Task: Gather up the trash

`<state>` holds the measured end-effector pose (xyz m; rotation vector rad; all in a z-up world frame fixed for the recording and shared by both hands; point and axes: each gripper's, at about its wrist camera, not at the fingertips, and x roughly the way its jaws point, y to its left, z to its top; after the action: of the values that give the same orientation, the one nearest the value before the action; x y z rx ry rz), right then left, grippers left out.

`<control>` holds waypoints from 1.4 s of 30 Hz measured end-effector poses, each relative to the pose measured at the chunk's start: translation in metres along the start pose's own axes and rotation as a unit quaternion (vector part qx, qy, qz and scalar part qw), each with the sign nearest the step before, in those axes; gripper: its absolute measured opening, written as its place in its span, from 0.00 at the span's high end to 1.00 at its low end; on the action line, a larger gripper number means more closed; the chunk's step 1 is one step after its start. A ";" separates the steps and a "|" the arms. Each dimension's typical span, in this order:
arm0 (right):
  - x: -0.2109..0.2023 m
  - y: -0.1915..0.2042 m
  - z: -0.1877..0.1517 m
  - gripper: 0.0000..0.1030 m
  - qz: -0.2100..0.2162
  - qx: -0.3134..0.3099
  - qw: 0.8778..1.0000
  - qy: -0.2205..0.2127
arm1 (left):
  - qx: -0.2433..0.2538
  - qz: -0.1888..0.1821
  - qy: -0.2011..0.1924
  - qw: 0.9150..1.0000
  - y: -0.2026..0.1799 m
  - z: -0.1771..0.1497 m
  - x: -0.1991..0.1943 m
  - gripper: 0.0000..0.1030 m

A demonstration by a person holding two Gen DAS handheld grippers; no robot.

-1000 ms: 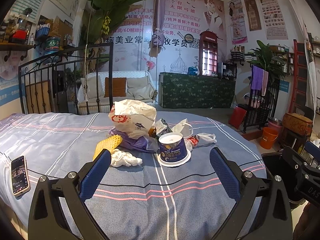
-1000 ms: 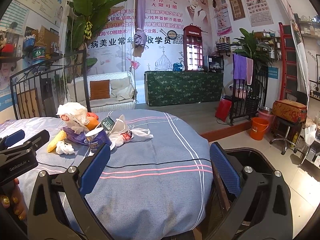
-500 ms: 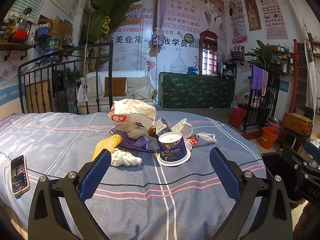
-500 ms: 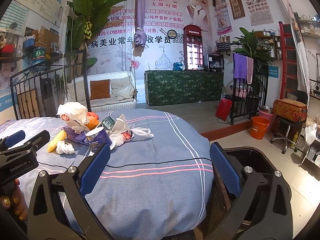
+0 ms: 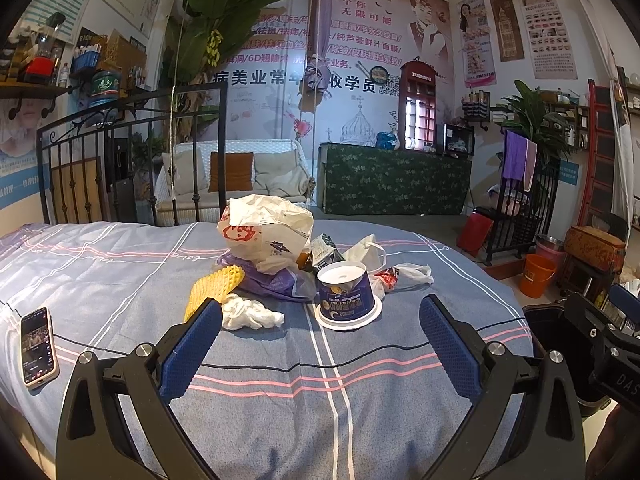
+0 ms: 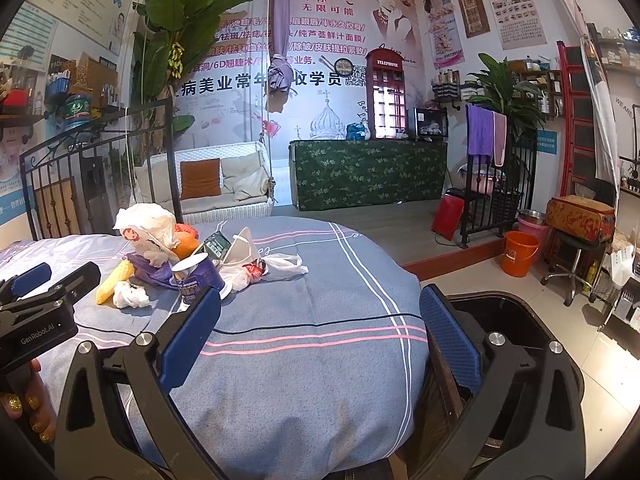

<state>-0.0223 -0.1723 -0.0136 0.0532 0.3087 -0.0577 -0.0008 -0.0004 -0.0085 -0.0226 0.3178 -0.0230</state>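
While both grippers hover with their blue-padded fingers spread wide and holding nothing, the bed (image 5: 120, 264) under its striped blue cover fills the space ahead of the left gripper (image 5: 320, 344). Beyond the right gripper (image 6: 320, 332), its right finger sits over a black bin (image 6: 500, 320) just beside the bed edge. Ahead of the left fingers lies the trash pile, topped by a white plastic bag (image 5: 264, 232); nearer, between the fingertips' lines, stands an upside-down blue cup (image 5: 346, 294). Just past the left finger's tip are a yellow foam net (image 5: 214, 286) and a crumpled tissue (image 5: 250, 316). Well outside the left finger, a phone (image 5: 37, 346) rests flat.
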 end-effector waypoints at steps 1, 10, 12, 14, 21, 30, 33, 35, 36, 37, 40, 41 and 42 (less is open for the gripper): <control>0.000 0.000 0.000 0.05 -0.001 -0.001 1.000 0.001 | 0.000 -0.001 0.000 1.000 0.000 0.000 0.000 0.05; -0.001 -0.001 0.000 0.05 0.001 0.001 1.000 0.003 | 0.000 -0.001 0.003 1.000 0.000 -0.004 0.003 0.05; -0.001 -0.001 0.000 0.05 0.001 0.002 1.000 0.005 | 0.000 0.000 0.002 1.000 0.000 -0.004 0.003 0.05; -0.001 -0.002 0.000 0.05 0.002 0.002 1.000 0.006 | 0.000 -0.001 0.003 1.000 -0.001 -0.005 0.003 0.05; 0.023 0.011 -0.003 0.05 0.014 -0.026 0.999 0.045 | -0.005 -0.004 0.056 0.998 0.007 -0.019 0.022 0.05; 0.093 0.055 0.000 0.05 0.110 -0.064 0.982 0.137 | -0.044 0.035 0.169 0.984 0.070 -0.033 0.067 0.06; 0.122 0.080 0.001 0.05 0.141 -0.075 0.973 0.165 | -0.070 0.027 0.205 0.976 0.096 -0.026 0.084 0.14; 0.137 0.095 0.002 0.05 0.154 -0.082 0.968 0.178 | -0.089 0.022 0.223 0.970 0.111 -0.021 0.097 0.21; 0.143 0.101 0.003 0.05 0.159 -0.087 0.966 0.184 | -0.096 0.020 0.229 0.968 0.119 -0.017 0.105 0.24; 0.150 0.111 0.004 0.05 0.167 -0.095 0.963 0.188 | -0.102 0.021 0.234 0.967 0.124 -0.014 0.111 0.26; 0.165 0.126 0.006 0.05 0.175 -0.099 0.960 0.196 | -0.115 0.015 0.254 0.960 0.133 -0.008 0.129 0.32; 0.168 0.129 0.007 0.05 0.176 -0.098 0.959 0.197 | -0.115 0.011 0.259 0.959 0.134 -0.005 0.135 0.33; 0.173 0.132 0.009 0.05 0.173 -0.098 0.959 0.200 | -0.116 0.010 0.261 0.958 0.135 -0.002 0.141 0.33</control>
<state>0.1531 -0.0496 -0.0520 -0.0803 0.7039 0.3365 0.1350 0.1308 -0.0576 -0.2484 0.8494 0.0303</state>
